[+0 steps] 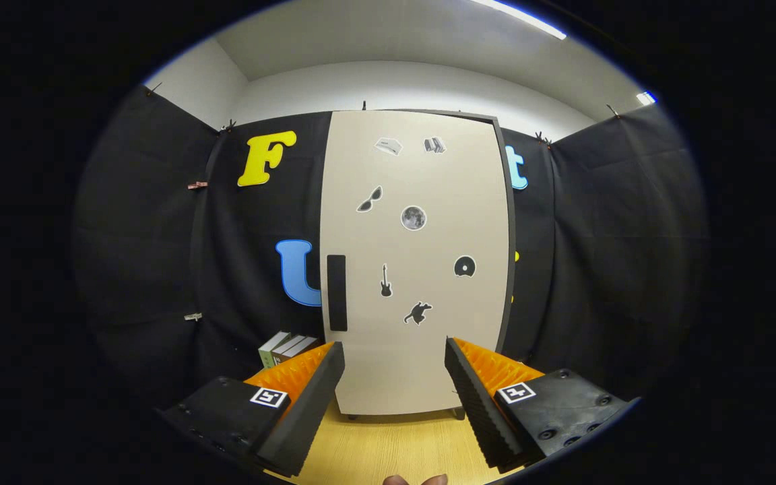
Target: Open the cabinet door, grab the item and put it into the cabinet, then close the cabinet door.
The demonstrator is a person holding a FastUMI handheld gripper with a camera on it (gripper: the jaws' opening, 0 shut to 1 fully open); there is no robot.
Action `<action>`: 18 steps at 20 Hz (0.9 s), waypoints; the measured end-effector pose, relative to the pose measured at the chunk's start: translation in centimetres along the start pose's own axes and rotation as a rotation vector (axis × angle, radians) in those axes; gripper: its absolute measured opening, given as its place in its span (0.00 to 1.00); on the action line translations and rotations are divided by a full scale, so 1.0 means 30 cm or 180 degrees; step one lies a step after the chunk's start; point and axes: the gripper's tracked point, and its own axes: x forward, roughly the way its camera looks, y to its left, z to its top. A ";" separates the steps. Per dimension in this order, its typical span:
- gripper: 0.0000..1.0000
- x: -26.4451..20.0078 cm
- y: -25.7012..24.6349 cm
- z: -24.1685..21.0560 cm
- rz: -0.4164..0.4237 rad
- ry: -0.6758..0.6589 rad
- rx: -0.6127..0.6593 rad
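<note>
The gripper (395,377) is spread wide with nothing between its fingers, held above a pale wooden table (388,448). Just beyond them stands the cabinet (418,269), its beige door (422,350) closed, with a dark upright handle (337,292) on the left edge and small stickers scattered over it. Left of it sits a small box-like item (285,348), partly hidden.

The scene is lit from above by a ceiling strip light (523,18), seen high beyond the fingers and blown out to white glare. The pale wall (415,87) under it is brightly washed, while the cabinet door (422,269) straight ahead is evenly lit and sharply rendered. Strong fisheye bending is seen in the door's edges. The black cloth (603,256) to either side is left dim.
</note>
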 end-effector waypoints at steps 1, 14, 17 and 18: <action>0.97 0.000 0.002 0.005 0.0001 -0.0004 0.0005; 0.97 0.007 0.010 0.012 -0.0009 -0.0037 0.0040; 0.97 0.009 0.010 0.013 -0.0011 -0.0039 0.0030; 0.97 0.010 0.011 0.014 -0.0012 -0.0037 0.0030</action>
